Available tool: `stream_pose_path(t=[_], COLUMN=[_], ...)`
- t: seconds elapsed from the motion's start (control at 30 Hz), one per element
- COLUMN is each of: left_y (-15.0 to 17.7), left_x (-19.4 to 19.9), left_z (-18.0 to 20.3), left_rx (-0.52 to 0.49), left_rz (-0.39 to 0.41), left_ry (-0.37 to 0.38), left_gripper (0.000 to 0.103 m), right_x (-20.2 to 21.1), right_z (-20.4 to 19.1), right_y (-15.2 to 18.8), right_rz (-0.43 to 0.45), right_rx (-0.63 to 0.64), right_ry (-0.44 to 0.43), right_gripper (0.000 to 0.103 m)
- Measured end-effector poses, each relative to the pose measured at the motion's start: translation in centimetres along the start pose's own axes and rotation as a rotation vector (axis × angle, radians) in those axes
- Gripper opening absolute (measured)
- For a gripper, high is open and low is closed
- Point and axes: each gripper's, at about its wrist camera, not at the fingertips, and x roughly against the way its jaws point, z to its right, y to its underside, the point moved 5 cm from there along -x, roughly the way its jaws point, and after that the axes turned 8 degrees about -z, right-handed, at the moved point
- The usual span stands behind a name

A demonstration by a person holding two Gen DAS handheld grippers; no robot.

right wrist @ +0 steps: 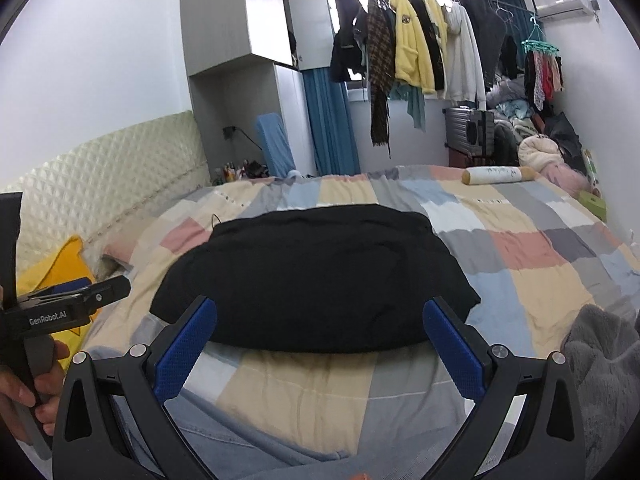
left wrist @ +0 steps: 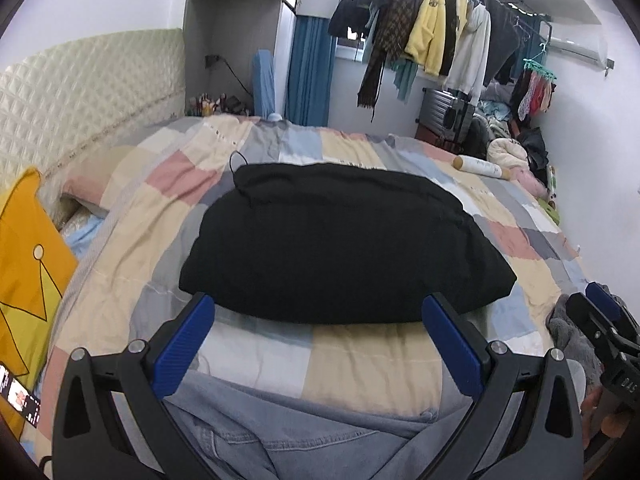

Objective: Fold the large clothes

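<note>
A black garment point(left wrist: 344, 240) lies folded into a compact slab on the patchwork quilt point(left wrist: 360, 356); it also shows in the right wrist view point(right wrist: 316, 276). My left gripper point(left wrist: 318, 308) is open and empty, held above the quilt just short of the garment's near edge. My right gripper point(right wrist: 320, 312) is open and empty too, also just short of that edge. A thin black cord point(left wrist: 236, 168) sticks out at the garment's far left corner. Light blue denim point(left wrist: 288, 436) lies below my left gripper.
A yellow crown-print cloth point(left wrist: 28, 280) lies at the left by the padded headboard point(left wrist: 80, 100). A grey fleece point(right wrist: 604, 368) sits at the right bed edge. A white roll pillow point(right wrist: 498, 175) lies at the far corner. Hanging clothes point(right wrist: 412, 56) and a suitcase point(right wrist: 468, 132) stand beyond the bed.
</note>
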Motion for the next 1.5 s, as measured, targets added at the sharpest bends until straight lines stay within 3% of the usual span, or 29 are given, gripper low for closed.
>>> stream_pose_path(t=[0.23,0.33,0.8,1.5], left_y=[0.35,0.19,-0.21,-0.15], left_x=[-0.46,0.21,-0.03,-0.27], left_z=[-0.05,-0.15,0.00,-0.20], left_rx=[-0.005,-0.018,-0.014,-0.005], left_rz=[-0.015,0.032,0.015,0.008], left_ry=[-0.015,-0.084,-0.042,-0.057], left_gripper=[0.103,0.103,0.103,0.103], right_x=[-0.64,-0.69,-0.93,-0.67], right_z=[0.28,0.23,0.22,0.60], right_y=[0.61,0.49,0.34,0.06], right_rz=[-0.021,-0.020,-0.012,-0.010], right_rx=[-0.005,-0.007,0.004,-0.003], right_ry=[0.023,0.024,0.046,0.062], right_gripper=[0.103,0.103,0.103,0.103])
